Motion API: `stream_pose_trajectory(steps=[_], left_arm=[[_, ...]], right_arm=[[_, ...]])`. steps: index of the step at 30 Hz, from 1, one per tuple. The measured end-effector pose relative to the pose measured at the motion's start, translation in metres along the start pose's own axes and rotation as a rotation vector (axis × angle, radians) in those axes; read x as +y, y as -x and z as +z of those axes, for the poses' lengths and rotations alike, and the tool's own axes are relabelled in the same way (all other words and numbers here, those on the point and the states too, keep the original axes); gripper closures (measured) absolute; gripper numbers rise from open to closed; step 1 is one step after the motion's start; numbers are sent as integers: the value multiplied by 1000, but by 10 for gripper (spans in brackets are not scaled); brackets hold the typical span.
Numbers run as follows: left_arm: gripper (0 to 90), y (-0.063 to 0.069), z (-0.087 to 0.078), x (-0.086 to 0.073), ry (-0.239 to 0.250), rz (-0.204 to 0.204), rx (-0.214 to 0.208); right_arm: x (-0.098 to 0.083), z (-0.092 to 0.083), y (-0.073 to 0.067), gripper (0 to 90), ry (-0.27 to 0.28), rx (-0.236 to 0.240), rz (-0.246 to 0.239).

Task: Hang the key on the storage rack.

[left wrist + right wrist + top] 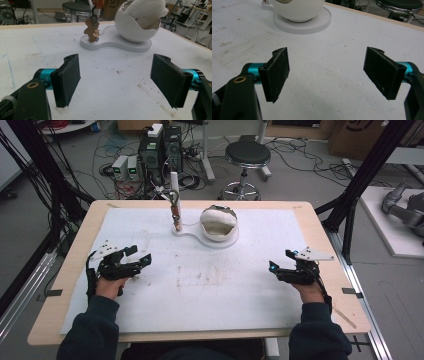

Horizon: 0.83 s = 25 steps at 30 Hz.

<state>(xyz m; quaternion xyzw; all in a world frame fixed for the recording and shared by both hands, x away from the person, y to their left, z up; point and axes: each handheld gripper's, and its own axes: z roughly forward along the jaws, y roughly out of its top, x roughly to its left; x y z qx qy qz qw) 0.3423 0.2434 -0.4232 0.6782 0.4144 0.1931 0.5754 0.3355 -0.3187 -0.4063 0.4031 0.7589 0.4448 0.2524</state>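
I judge the small brown gingerbread-man charm light, stiff and prob. fragile at its ring; best pinched flat across the body. It hangs from a post on a white base, beside a white egg-shaped bowl w/ white stuffing, far mid-surface. My left hand-held gripper and right hand-held gripper rest apart, both spread, empty.
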Motion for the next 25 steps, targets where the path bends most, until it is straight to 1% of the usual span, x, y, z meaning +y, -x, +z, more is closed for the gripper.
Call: stream_pose_trajectory(steps=[25], left_arm=[[238, 0, 1, 0, -2, 1, -1]], right_arm=[[0, 1, 1, 213, 2, -1, 4]])
